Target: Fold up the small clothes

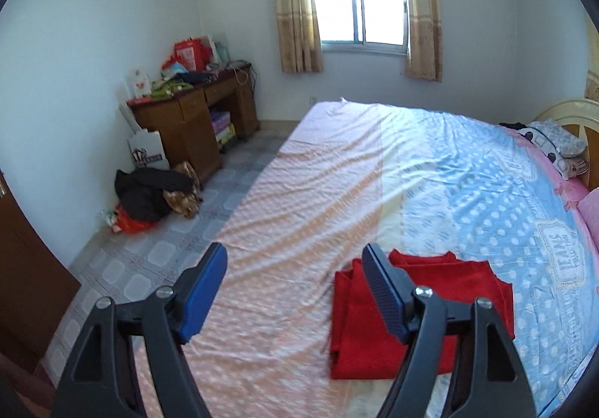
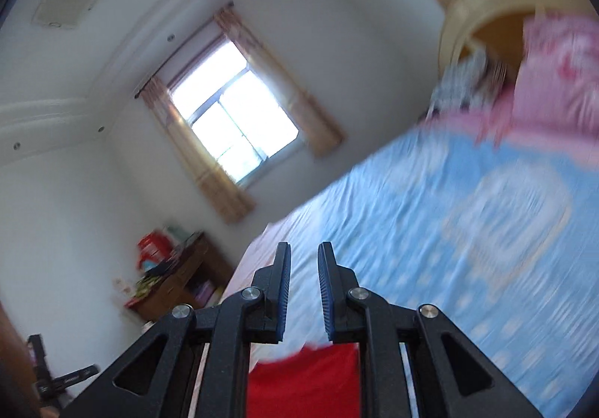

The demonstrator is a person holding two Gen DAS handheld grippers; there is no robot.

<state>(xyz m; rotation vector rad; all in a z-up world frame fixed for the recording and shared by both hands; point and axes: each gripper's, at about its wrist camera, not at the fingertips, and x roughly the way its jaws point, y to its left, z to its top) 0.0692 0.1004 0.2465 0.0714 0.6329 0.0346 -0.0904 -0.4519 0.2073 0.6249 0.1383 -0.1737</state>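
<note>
- Hovering over the bed, the left gripper has its fingers spread wide and empty.
- A folded red garment lies flat on the bedsheet, partly behind the right-hand finger.
- The right gripper, tilted, holds nothing; a narrow gap separates its fingers, above the red cloth.
</note>
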